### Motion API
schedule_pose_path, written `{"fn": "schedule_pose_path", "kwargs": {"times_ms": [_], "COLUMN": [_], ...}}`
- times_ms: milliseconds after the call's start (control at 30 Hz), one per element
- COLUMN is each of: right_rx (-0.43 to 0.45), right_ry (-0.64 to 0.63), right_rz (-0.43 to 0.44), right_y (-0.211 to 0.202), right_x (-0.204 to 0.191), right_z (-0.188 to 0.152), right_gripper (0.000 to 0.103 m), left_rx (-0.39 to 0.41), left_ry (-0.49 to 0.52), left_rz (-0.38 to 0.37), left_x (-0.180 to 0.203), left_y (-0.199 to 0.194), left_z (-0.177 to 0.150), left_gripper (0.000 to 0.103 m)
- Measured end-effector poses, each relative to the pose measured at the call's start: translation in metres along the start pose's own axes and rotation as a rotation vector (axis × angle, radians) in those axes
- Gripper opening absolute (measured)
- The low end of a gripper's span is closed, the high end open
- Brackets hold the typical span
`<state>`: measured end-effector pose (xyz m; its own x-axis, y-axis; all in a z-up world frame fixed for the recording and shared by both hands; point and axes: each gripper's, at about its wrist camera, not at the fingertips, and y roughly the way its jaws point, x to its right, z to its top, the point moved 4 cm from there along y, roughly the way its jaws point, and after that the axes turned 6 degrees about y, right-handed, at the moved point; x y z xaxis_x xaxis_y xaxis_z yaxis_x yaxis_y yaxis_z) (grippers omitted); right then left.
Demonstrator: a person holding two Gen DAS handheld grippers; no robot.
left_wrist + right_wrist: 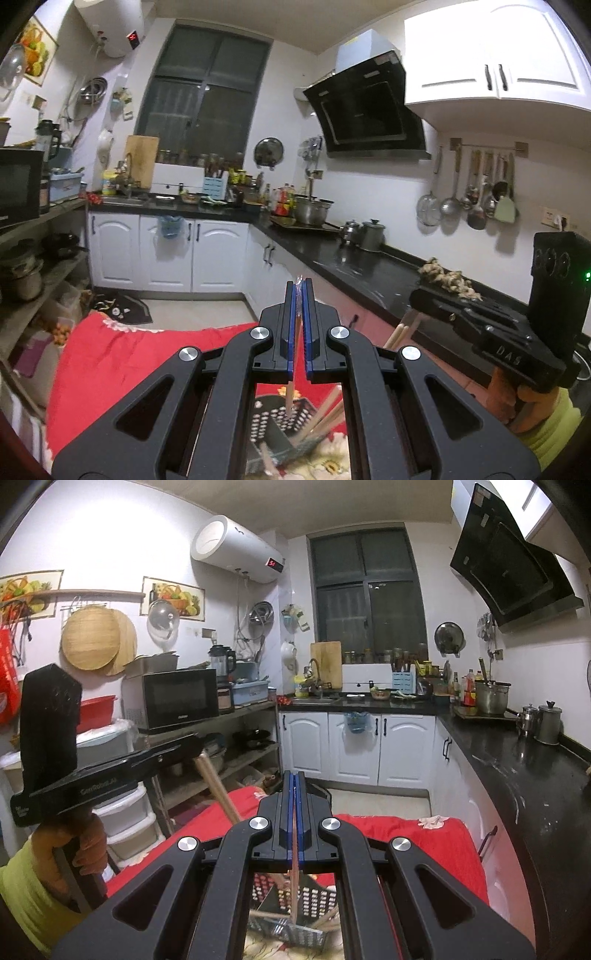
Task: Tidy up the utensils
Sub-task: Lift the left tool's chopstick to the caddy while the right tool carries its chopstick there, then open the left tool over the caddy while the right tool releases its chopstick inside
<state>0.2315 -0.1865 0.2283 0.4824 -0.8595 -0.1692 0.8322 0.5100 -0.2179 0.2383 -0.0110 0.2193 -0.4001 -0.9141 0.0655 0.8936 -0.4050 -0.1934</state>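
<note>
While both grippers (299,291) (294,779) are pinching one chopstick (290,391) (295,893) each above the holder (314,901) mid-cloth (147,350), I am gripping mid-shaft: light, stiff, slippery.

A home kitchen: range hood (369,110), black countertop (351,258), sink (317,700) (hanging ladles (469,192) too).
</note>
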Motion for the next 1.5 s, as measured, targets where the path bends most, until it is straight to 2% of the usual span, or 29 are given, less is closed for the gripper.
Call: {"fn": "schedule_pose_path", "kwargs": {"times_ms": [267, 533, 800, 1033, 1067, 1100, 1133, 1167, 1200, 1300, 1367, 1500], "right_rx": [-0.02, -0.096, -0.136, -0.174, -0.178, -0.18, -0.179, -0.178, -0.18, -0.175, -0.169, -0.161], "right_ry": [0.037, 0.065, 0.067, 0.042, 0.04, 0.041, 0.043, 0.042, 0.041, 0.035, 0.029, 0.02], "right_rz": [-0.016, -0.029, -0.02, -0.049, -0.056, -0.066, -0.076, -0.084, -0.087, -0.102, -0.112, -0.124], "right_y": [0.03, 0.06, 0.071, 0.076, 0.076, 0.075, 0.074, 0.072, 0.072, 0.066, 0.062, 0.055], "right_x": [0.016, 0.023, 0.018, 0.018, 0.019, 0.021, 0.023, 0.024, 0.026, 0.031, 0.033, 0.036], "right_z": [-0.003, -0.031, -0.055, -0.073, -0.074, -0.076, -0.077, -0.078, -0.079, -0.082, -0.083, -0.084], "right_gripper": [0.001, 0.002, 0.002, 0.004, 0.009, 0.026, 0.036, 0.037, 0.037, 0.041, 0.044, 0.049], "left_rx": [-0.052, -0.133, -0.162, -0.197, -0.206, -0.212, -0.215, -0.215, -0.215, -0.21, -0.207, -0.195], "left_ry": [-0.034, -0.058, -0.075, -0.082, -0.087, -0.09, -0.092, -0.097, -0.1, -0.11, -0.119, -0.12], "left_rz": [0.019, 0.013, 0.012, 0.007, 0.006, 0.007, 0.008, 0.013, 0.016, 0.018, 0.023, 0.035], "left_x": [-0.019, -0.025, -0.031, -0.034, -0.035, -0.036, -0.036, -0.038, -0.039, -0.042, -0.044, -0.044], "left_y": [0.026, 0.044, 0.048, 0.053, 0.054, 0.054, 0.054, 0.053, 0.052, 0.048, 0.046, 0.037], "left_z": [-0.015, -0.052, -0.069, -0.088, -0.092, -0.094, -0.096, -0.098, -0.099, -0.102, -0.104, -0.105], "left_gripper": [0.001, 0.001, 0.001, 0.002, 0.006, 0.01, 0.024, 0.04, 0.045, 0.048, 0.065, 0.076]}}
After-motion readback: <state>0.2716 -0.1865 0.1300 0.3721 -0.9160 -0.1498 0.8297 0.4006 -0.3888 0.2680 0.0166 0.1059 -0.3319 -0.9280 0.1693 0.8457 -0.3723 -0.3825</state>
